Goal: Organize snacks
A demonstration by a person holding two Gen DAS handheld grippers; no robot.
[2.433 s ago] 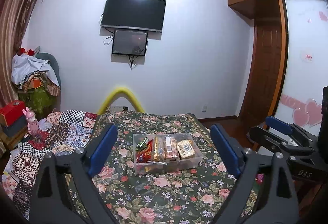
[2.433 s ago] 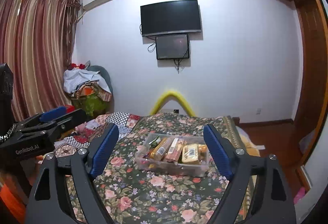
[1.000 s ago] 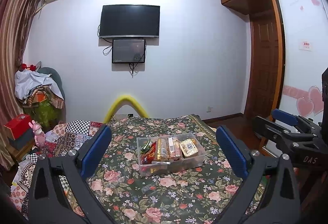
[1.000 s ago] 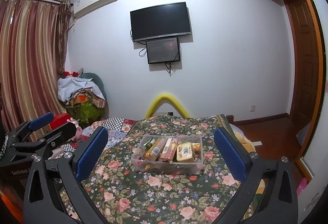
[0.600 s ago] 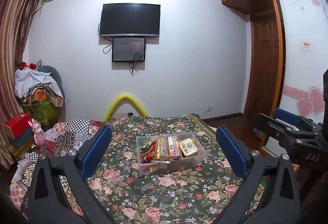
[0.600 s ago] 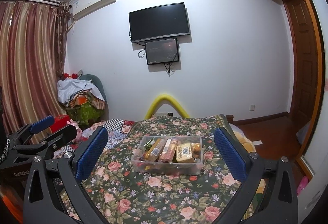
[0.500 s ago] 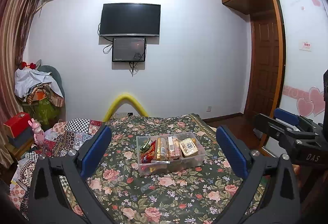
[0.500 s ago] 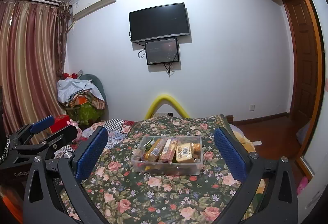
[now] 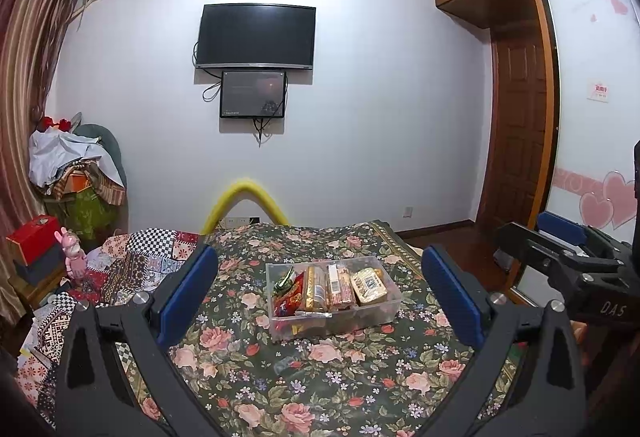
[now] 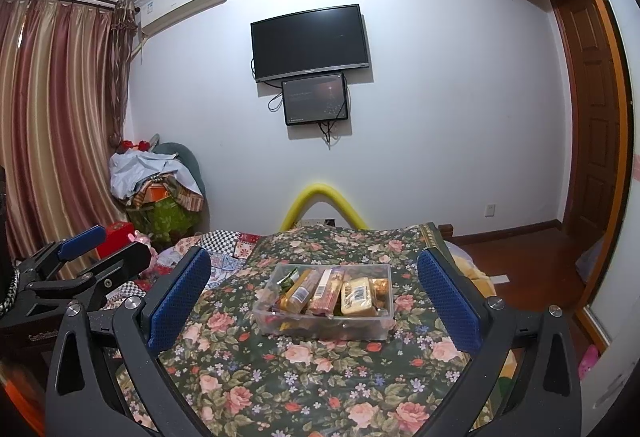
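A clear plastic box [image 9: 276, 325] [image 10: 320, 329] sits on the floral bedspread [image 9: 320, 389] [image 10: 280, 377]. It holds several wrapped snacks side by side, among them a red pack [image 9: 289, 301], gold and orange bars [image 9: 340, 287] and a gold pack [image 9: 368, 285] [image 10: 356, 297]. My left gripper [image 9: 320, 297] is open and empty, held back from the box and above the bed. My right gripper [image 10: 314, 297] is open and empty too, equally far back. Each gripper shows at the edge of the other's view [image 9: 568, 253] [image 10: 80, 261].
A patchwork quilt [image 9: 132, 269] covers the bed's left side. A yellow foam arch [image 9: 244, 205] stands at the far bed end. A cluttered chair [image 9: 76, 181] and red box [image 9: 32, 245] stand left, by curtains [image 10: 52, 125]. A wooden door [image 9: 520, 141] stands right.
Both grippers have pulled back and risen since the earliest frames and opened wider. In the last half second nothing has visibly moved.
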